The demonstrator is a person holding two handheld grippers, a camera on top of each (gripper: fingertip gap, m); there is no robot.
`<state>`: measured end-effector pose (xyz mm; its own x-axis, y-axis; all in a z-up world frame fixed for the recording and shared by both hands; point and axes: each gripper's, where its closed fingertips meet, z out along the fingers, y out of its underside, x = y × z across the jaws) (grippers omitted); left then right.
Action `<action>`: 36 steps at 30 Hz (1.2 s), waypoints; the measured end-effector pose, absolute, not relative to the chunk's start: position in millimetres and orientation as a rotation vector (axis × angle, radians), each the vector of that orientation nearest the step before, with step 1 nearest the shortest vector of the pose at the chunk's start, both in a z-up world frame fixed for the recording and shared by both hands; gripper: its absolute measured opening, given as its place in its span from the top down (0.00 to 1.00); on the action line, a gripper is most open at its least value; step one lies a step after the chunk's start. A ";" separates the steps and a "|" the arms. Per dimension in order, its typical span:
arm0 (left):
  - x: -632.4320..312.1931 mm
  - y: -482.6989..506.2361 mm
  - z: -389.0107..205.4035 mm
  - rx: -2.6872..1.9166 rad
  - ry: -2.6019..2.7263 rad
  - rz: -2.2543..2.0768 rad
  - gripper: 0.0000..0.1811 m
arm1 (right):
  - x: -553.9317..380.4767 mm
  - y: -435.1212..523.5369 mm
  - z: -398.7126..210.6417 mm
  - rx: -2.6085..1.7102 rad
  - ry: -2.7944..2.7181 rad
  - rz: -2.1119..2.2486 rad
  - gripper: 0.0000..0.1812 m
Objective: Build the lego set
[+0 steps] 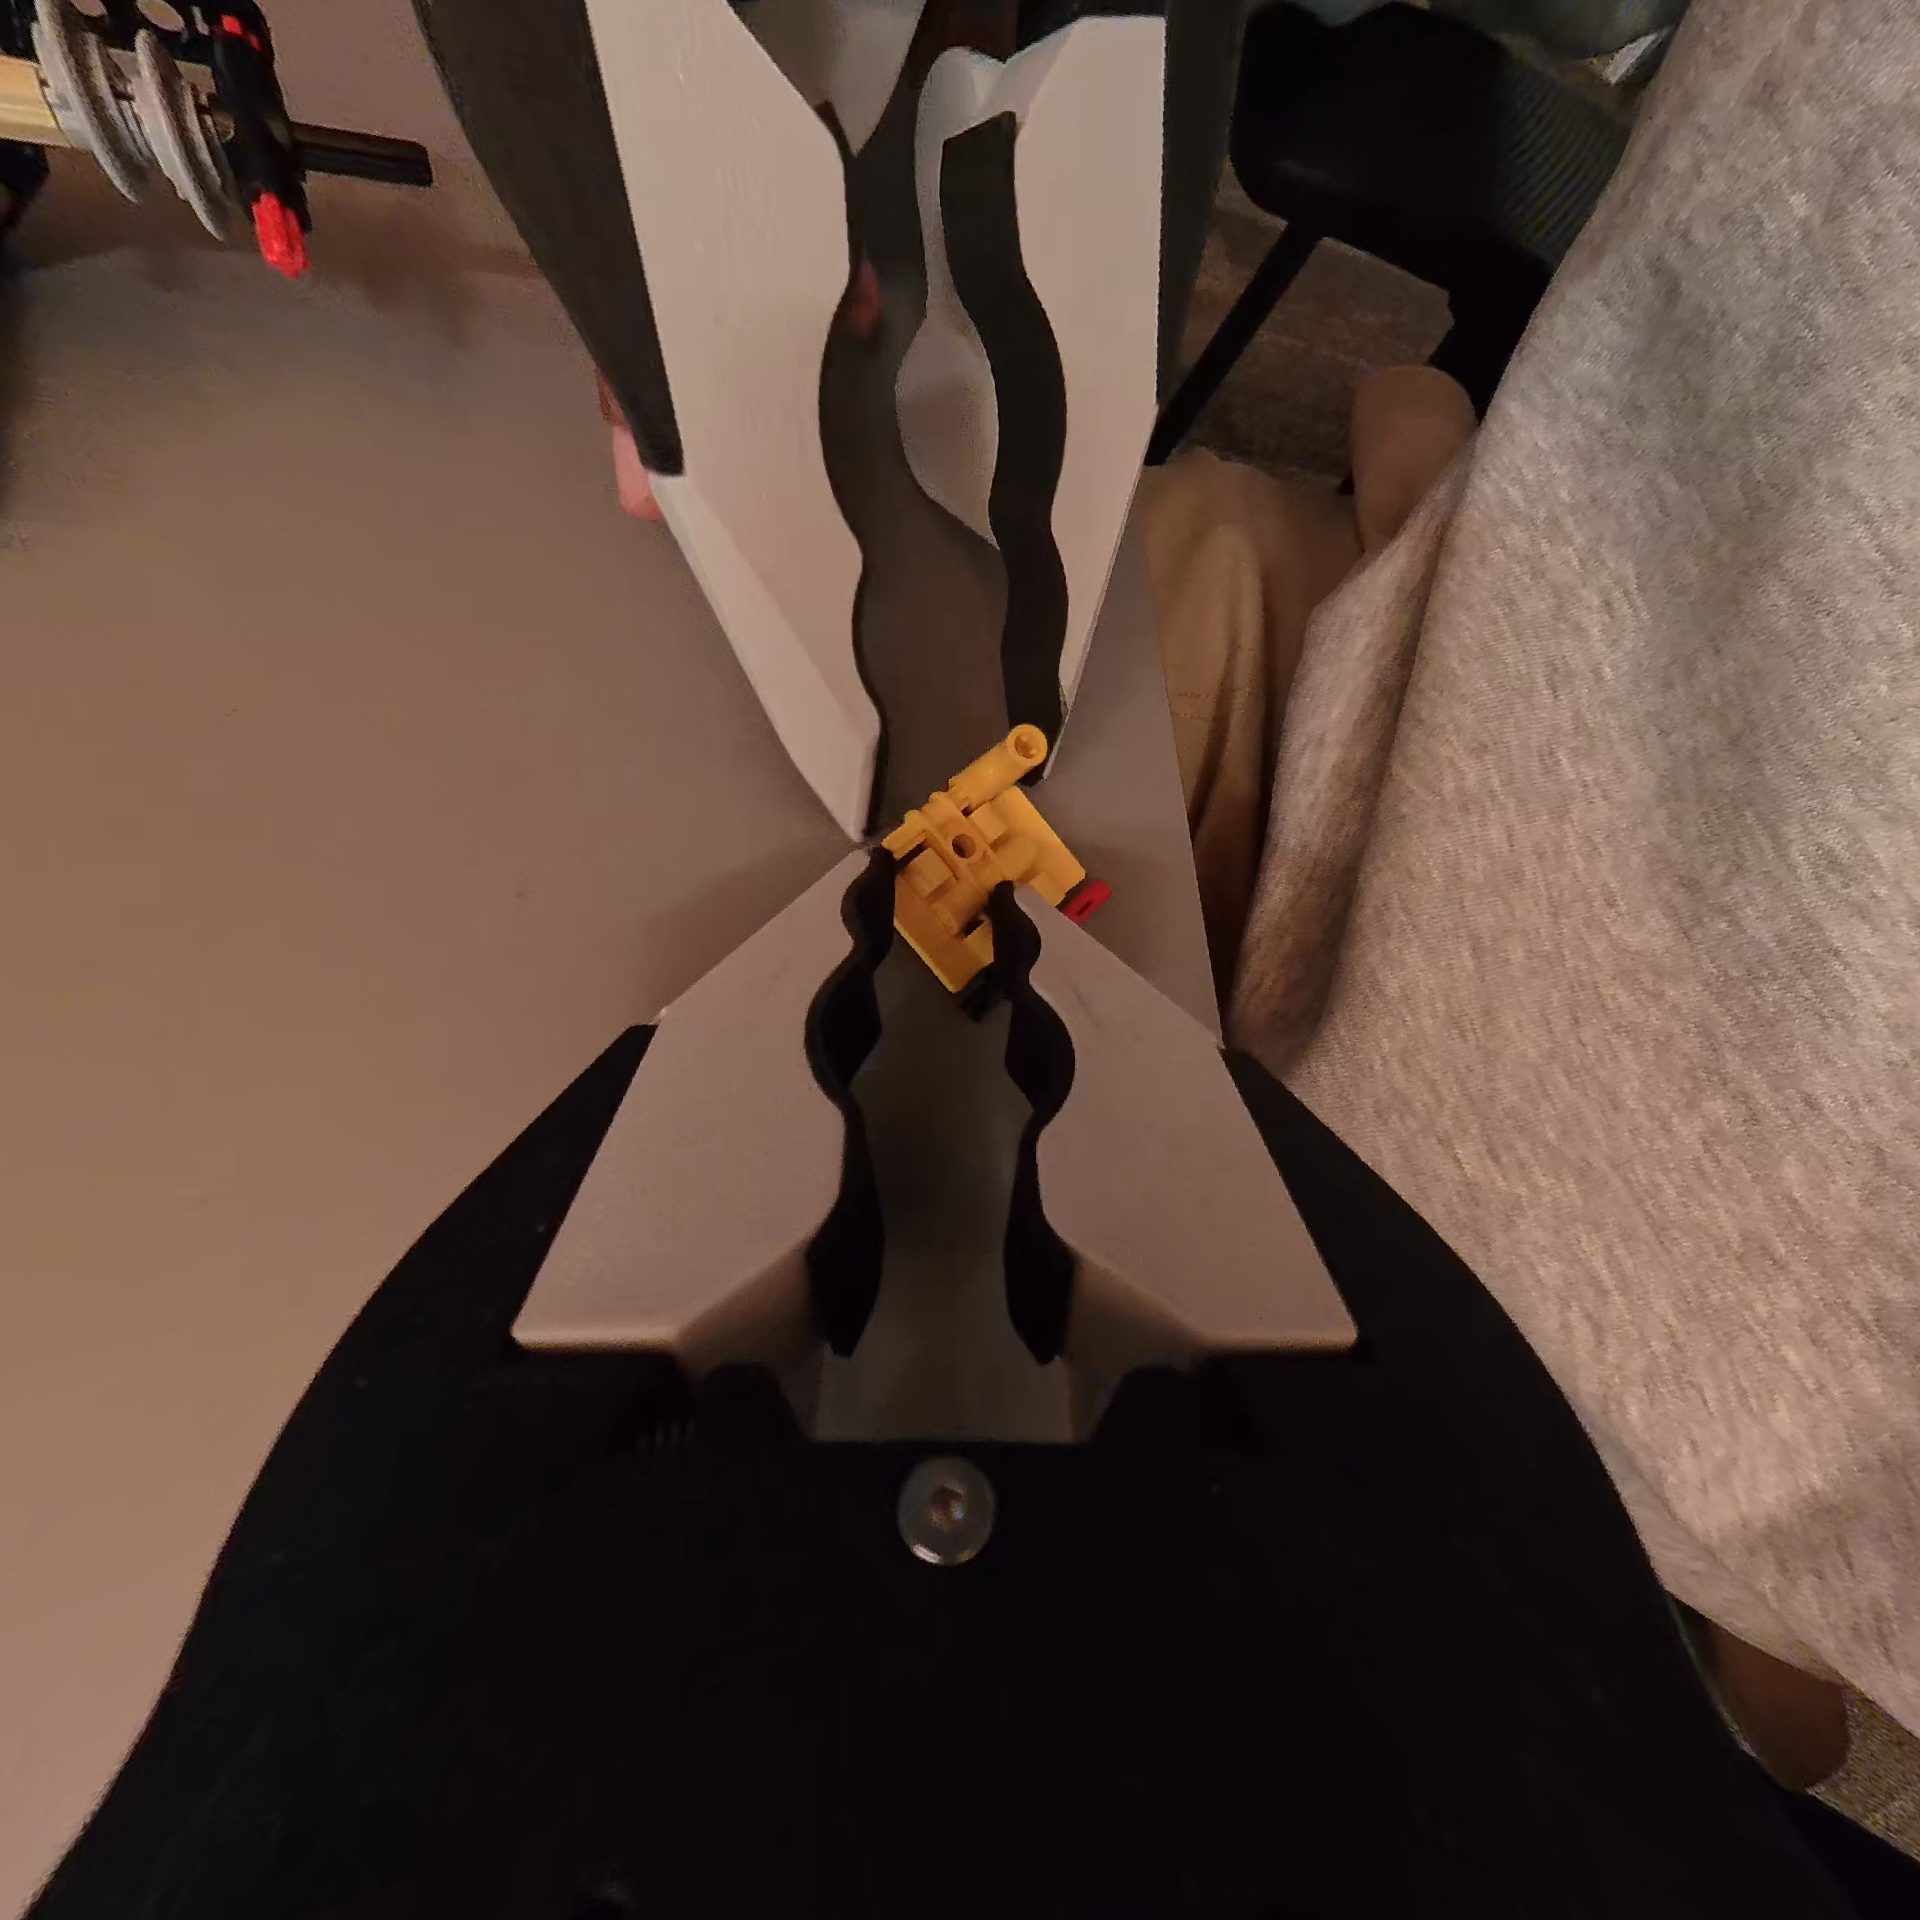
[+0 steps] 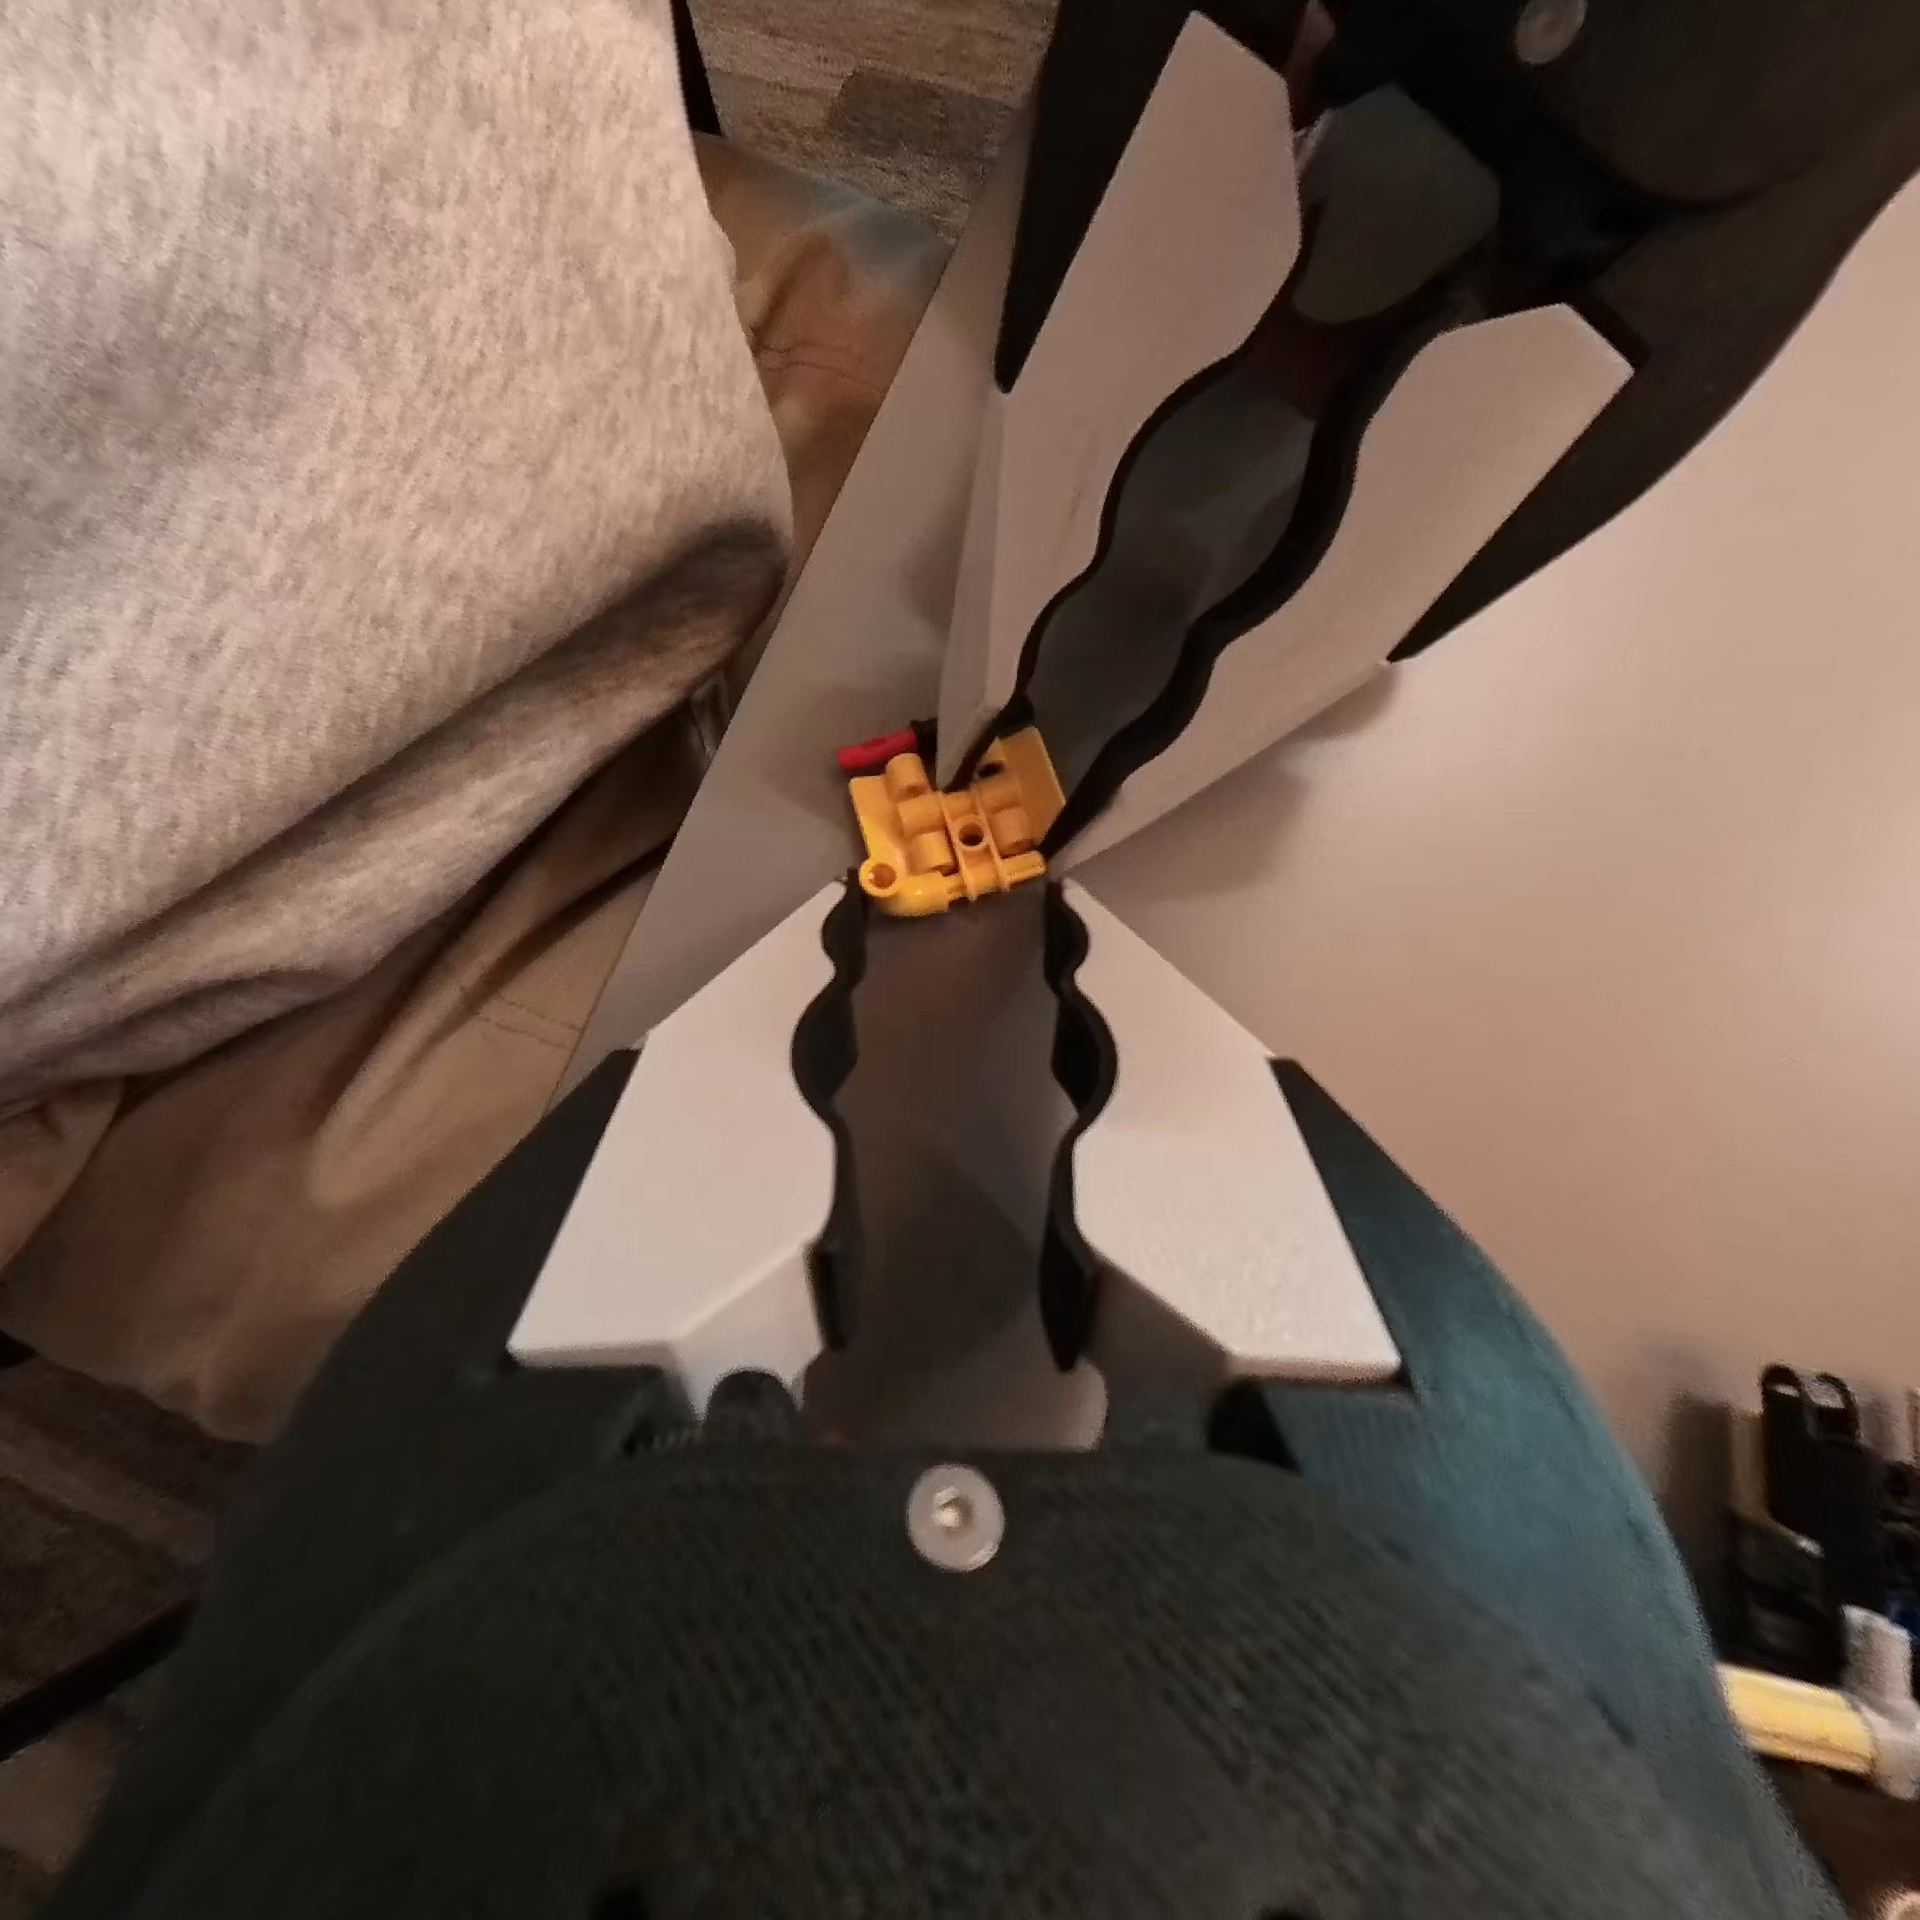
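Yellow Technic sub-assembly [image 1: 977, 868] is held in mid-air between both tools, above the pale surface [image 1: 260, 935] near its edge, close to the person's grey sweater [image 1: 1610, 831]. It's a small cluster: yellow panel-like block with pin holes, a yellow connector with a round eyelet sticking out one end, a red pin or axle stub [image 1: 1086, 902] on the far side, some black pin bits underneath. Left hand-held gripper [image 1: 940, 914] is clenched on the lower part of the cluster, pads touching it on both sides. Right hand-held gripper [image 2: 951, 894] meets it tip-to-tip from the opposite direction; fingertips flank the eyelet end, but can't tell if they're actually pinching or just alongside. Step looks like a two-tool joining or re-seating of a piece on this sub-assembly, early-to-mid build. Next move probably needs a straight push along the pin axis with the left holding firm; a skewed push could pop the small cluster out. More black and red Lego parts [image 1: 208, 135] sit well apart on the surface.
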<state>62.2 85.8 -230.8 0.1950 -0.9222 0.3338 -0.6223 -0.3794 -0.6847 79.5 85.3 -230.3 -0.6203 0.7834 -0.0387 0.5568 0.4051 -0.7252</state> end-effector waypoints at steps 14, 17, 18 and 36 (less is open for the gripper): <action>60.5 92.7 -230.3 -2.127 1.341 -1.031 0.90 | 83.6 96.8 -227.9 -1.494 -2.053 0.987 0.65; 60.5 94.6 -230.2 -2.157 1.270 -1.030 0.90 | 83.3 102.0 -222.8 -1.621 -1.822 0.928 0.73; 60.7 94.9 -230.1 -2.167 1.244 -1.029 0.90 | 84.2 104.3 -220.7 -1.656 -1.750 0.904 0.75; 62.7 96.3 -231.6 -2.224 1.055 -0.930 0.90 | 83.3 100.6 -229.2 -1.898 -1.541 0.845 0.98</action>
<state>62.7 96.3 -231.6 0.4651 -0.8069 0.3641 -0.4618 -0.5720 -0.6779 83.3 100.6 -229.2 0.1460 0.9808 -0.1292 0.6368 -0.1932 -0.7465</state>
